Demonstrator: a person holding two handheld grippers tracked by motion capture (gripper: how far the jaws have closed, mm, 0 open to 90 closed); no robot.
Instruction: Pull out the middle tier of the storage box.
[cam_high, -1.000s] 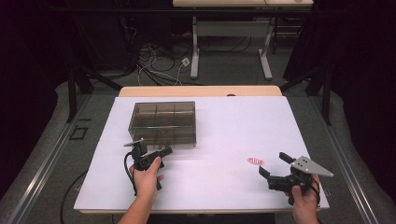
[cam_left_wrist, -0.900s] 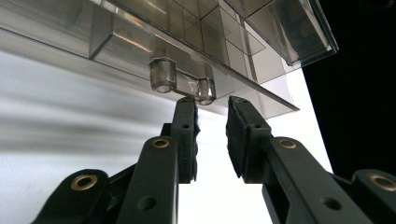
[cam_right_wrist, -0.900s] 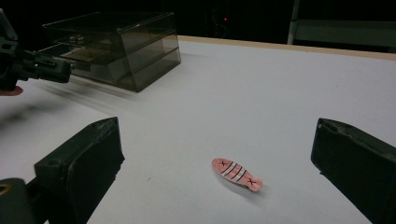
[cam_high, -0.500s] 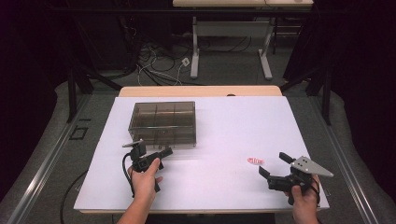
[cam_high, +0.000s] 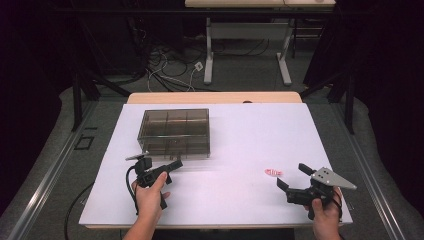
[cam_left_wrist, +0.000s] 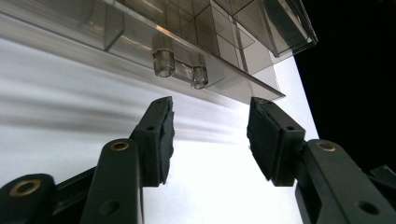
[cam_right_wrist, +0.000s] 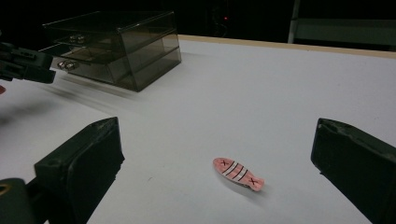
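- Right now I am holding my left tongs (cam_high: 172, 165) just in front of the smoky clear drawer box (cam_high: 175, 131), which is sitting on the white desk (cam_high: 240, 200) toward its far left.
- In the left gripper view my pads (cam_left_wrist: 163, 135) are standing partly apart with bare desk between them; the jaws have just been opening, and nothing is caught in them.
- Just beyond the pads, a drawer (cam_left_wrist: 140, 42) of the box is standing slightly pulled out, its two small clear knobs (cam_left_wrist: 163, 63) facing me.
- Through the tinted walls I am seeing dividers and compartments; I cannot tell whether anything is lying inside them.
- My right tongs (cam_high: 290, 177) are gaping wide near the desk's right front corner, holding nothing.
- A small pink fish-shaped clip (cam_right_wrist: 238, 173) with dark stripes is lying flat on the desk just ahead of them, well apart from the box.
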